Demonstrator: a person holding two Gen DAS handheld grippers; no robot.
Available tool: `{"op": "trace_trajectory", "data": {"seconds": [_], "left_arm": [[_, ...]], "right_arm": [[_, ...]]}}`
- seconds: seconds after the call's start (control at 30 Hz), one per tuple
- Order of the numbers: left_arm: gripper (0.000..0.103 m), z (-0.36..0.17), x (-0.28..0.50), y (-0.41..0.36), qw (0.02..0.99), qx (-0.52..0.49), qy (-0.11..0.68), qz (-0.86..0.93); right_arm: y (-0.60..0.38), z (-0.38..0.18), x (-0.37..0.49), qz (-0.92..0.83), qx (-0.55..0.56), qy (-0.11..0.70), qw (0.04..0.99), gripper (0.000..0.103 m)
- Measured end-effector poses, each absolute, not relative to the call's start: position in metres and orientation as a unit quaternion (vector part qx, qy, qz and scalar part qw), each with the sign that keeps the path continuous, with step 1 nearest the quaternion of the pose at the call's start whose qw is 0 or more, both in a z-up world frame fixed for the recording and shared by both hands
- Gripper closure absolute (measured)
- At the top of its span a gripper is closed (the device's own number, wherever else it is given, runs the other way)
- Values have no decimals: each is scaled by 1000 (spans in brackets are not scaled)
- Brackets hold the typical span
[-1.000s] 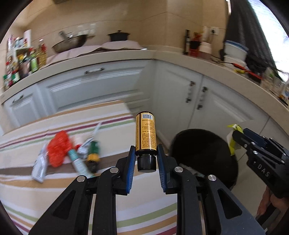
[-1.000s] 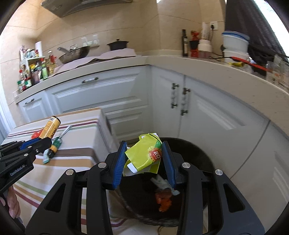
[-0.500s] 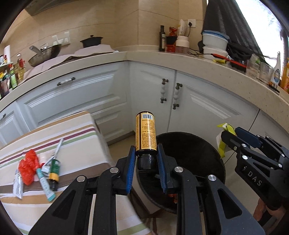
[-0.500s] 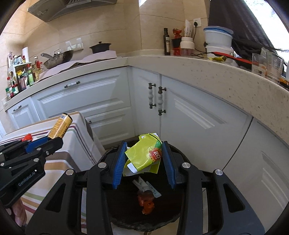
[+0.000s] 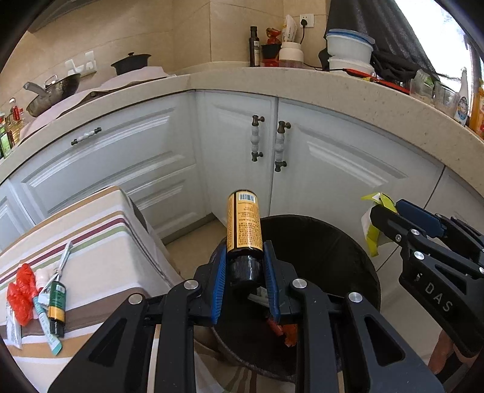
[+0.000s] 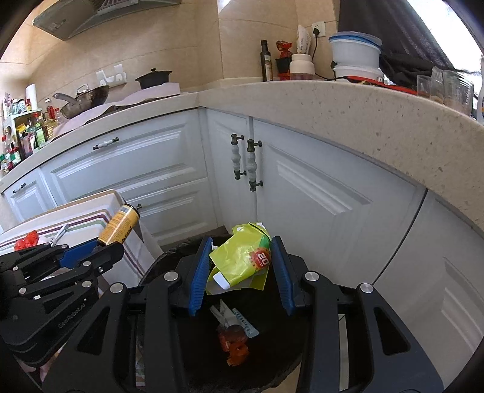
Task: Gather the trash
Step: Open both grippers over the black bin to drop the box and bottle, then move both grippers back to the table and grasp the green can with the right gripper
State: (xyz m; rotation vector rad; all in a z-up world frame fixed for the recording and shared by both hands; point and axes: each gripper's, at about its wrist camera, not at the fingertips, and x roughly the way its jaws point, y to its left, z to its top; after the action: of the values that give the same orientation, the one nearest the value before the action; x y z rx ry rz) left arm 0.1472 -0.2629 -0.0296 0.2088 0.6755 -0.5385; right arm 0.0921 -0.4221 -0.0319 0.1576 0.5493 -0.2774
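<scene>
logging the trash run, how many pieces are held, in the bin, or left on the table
held: 2, yellow bottle in the left hand-held gripper, green wrapper in the right hand-held gripper
in black bin: about 2, red scrap, pale tube
on striped table: about 4, red bag, three tubes
total: about 8

- A pale speckled stone countertop [image 5: 302,81] curves round the corner above white panelled cabinet doors [image 5: 236,145] with ceramic-and-bronze handles [image 5: 256,138].
- A dark metal wok [image 5: 51,92] rests on a pale cloth, with a black lidded pot [image 5: 130,63] just beyond it.
- A dark glass bottle [image 6: 265,62] stands in the corner, near stacked white plastic containers [image 6: 355,57].
- A white wall socket [image 6: 317,26] holds a plug.
</scene>
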Motion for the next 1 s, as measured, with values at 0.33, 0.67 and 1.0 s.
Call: {"op": "trace_trajectory", "data": {"seconds": [0.33,0.67,1.0], "left_arm": [[51,-30,157,-266,912,87,314,-251],[42,-22,157,-258,918,79,303,-242],[35,-6,150,-238,929,76,285,-225]], "right_arm": [[-432,-40,97,-154,84,273,946,54],[-428,-38,96,-159,86,272,945,49],[-413,-26,94,-153,86,265,948,46]]}}
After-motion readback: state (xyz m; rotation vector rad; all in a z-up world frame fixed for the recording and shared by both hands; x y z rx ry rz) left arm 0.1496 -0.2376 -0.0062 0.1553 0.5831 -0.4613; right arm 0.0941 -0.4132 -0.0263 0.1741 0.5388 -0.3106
